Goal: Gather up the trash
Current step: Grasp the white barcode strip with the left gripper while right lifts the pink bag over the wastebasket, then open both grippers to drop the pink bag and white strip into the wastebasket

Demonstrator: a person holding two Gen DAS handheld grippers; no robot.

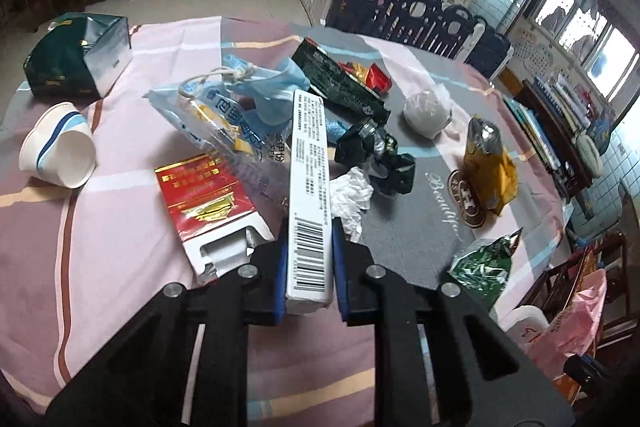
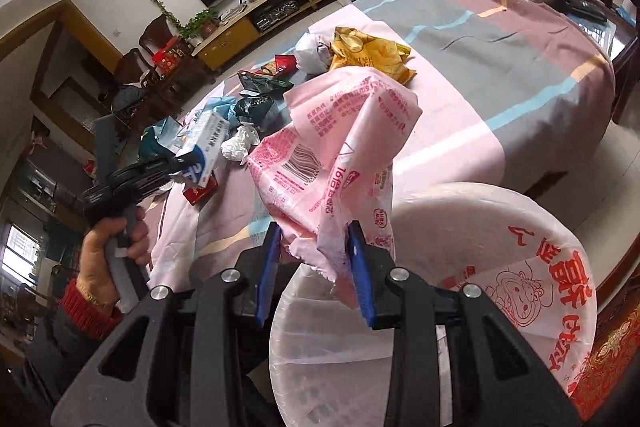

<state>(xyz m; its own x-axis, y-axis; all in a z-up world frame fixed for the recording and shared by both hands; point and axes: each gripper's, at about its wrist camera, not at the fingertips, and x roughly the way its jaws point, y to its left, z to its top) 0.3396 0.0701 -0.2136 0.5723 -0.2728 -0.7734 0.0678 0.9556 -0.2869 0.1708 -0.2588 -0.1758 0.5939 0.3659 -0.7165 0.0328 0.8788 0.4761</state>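
While your left gripper [image 1: 308,259] is clamping the white box [image 1: 310,187] above the trash-littered table [image 1: 120,267], your right gripper [image 2: 316,267] is pinching the pink bag's [image 2: 340,155] edge over the white bin [image 2: 460,227].

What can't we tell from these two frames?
- Bag inside: right view, pink wrapper and right hand-held gripper cover its mouth.
- Cigarette pack near end: left view, hidden behind left hand-held gripper, which holds the white box.
- Box print: too small.
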